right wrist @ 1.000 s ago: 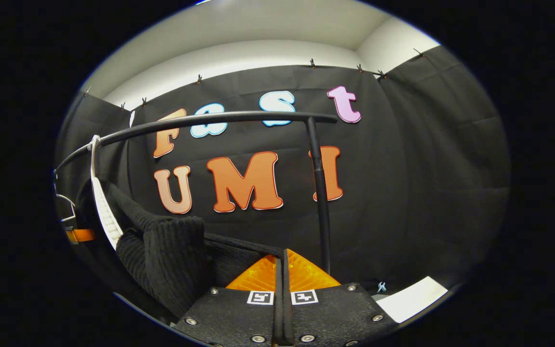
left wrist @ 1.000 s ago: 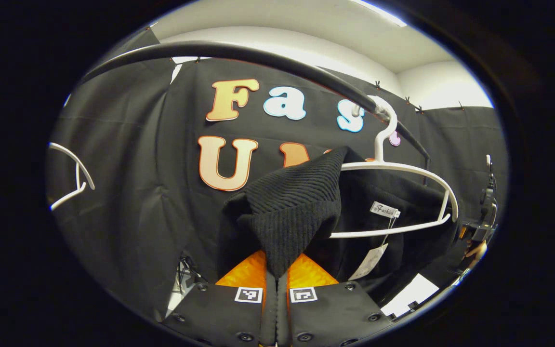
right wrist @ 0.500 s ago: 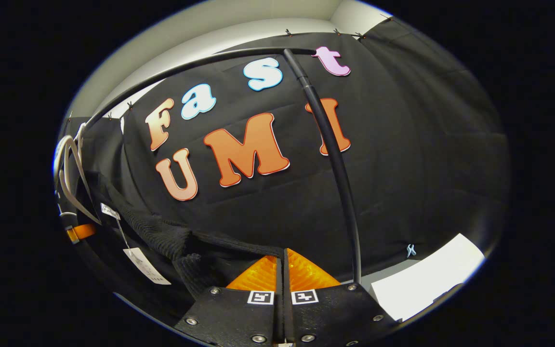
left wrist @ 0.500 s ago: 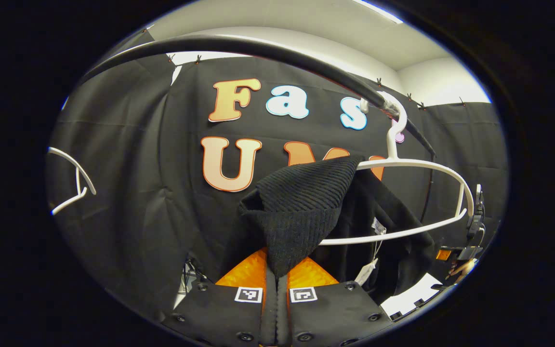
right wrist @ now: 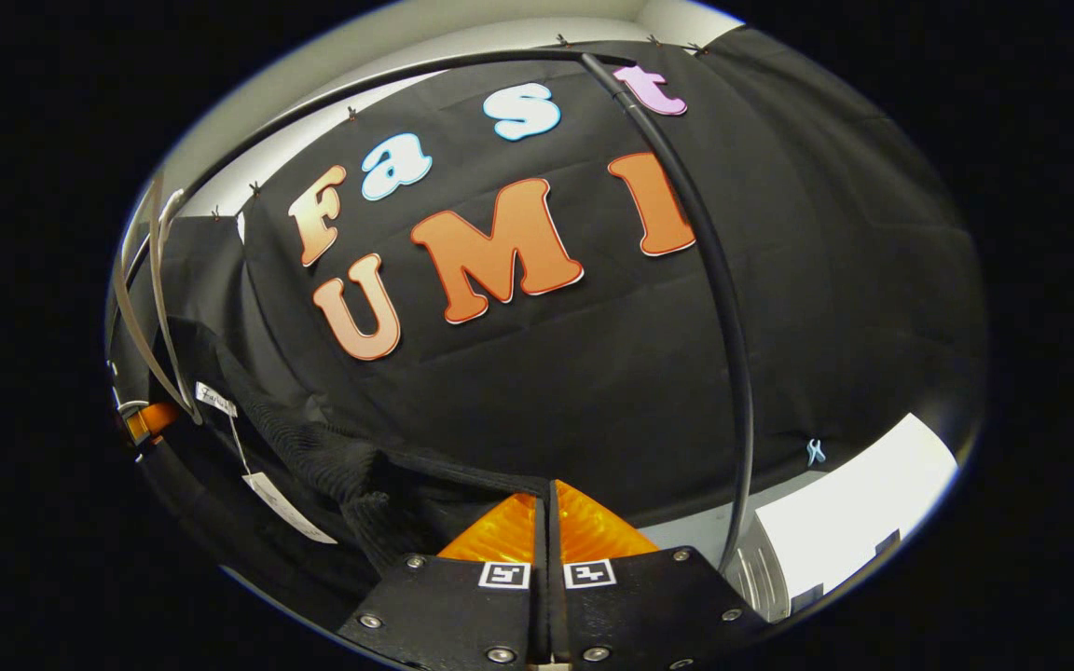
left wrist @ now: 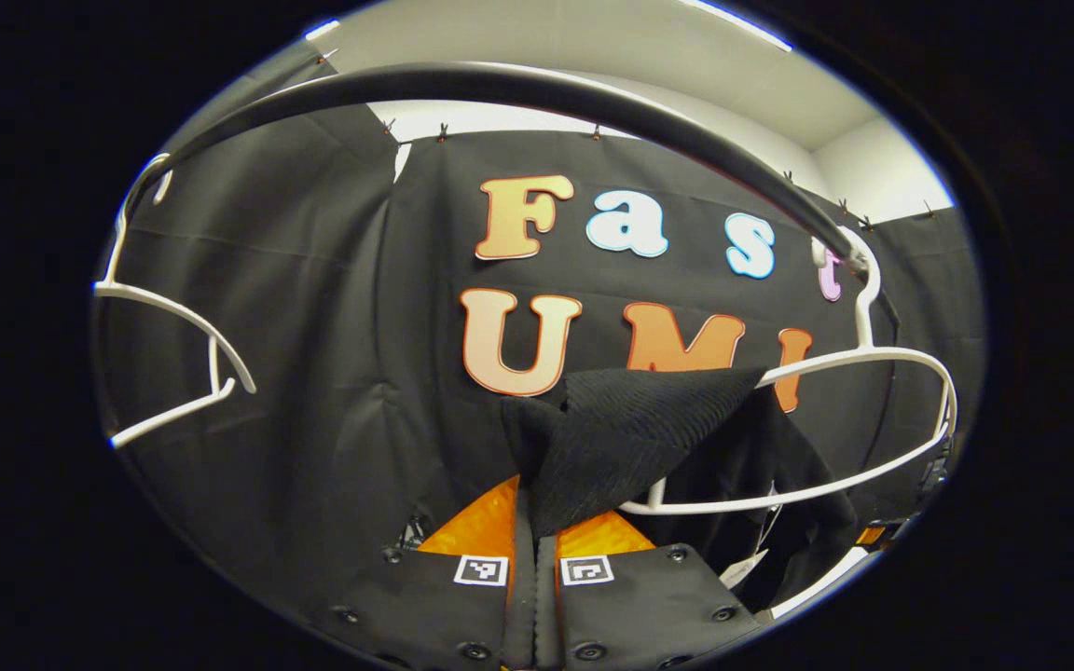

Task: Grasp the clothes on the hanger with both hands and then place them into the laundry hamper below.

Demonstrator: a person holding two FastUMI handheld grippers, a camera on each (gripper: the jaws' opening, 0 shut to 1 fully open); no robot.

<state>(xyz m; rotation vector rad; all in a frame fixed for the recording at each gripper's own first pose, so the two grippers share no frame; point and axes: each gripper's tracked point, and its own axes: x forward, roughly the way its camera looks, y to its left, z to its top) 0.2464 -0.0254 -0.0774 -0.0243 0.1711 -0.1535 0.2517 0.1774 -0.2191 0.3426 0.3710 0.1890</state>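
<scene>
Pinching the black knit garment (left wrist: pixel 630 438) between closed fingers, the left gripper (left wrist: pixel 534 522) and right gripper (right wrist: pixel 546 508) pull it off the white hanger (left wrist: pixel 873 419).

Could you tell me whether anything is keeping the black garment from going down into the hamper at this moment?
Yes: the black knit garment is partly draped over the white hanger, which hangs from the black rail. Both the left gripper and right gripper are shut on the fabric. The hamper's position cannot be judged from here.
</scene>
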